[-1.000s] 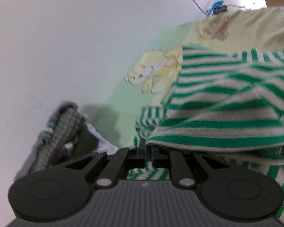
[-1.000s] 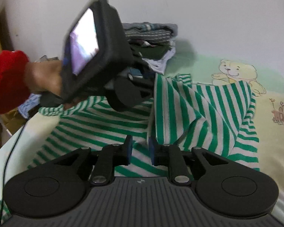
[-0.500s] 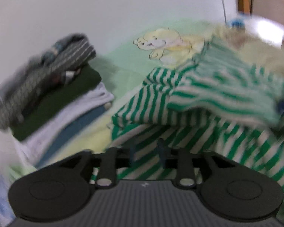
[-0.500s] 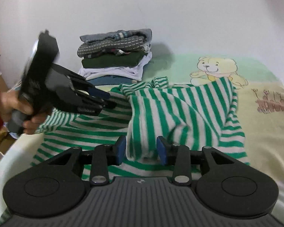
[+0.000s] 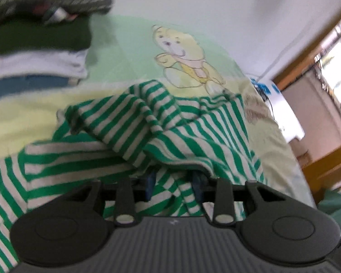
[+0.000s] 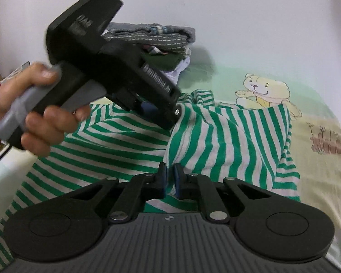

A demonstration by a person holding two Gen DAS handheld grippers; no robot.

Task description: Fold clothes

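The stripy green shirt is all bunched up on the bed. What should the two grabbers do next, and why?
Probably close the left gripper on the cloth between its open fingers. The green-and-white striped shirt lies crumpled on the yellow-green bear-print bedsheet, and the right gripper looks pinched on a fold already. With both holding, they could likely pull the shirt flat for folding.

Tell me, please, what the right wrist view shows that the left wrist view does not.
Only the right wrist view shows the person's hand holding the left tongs and the right tongs, nearly shut on the striped shirt. Only the left wrist view shows a wooden door frame and the left tongs' fingers standing apart, with cloth between. Both share the shirt, the bear print and the folded stack.
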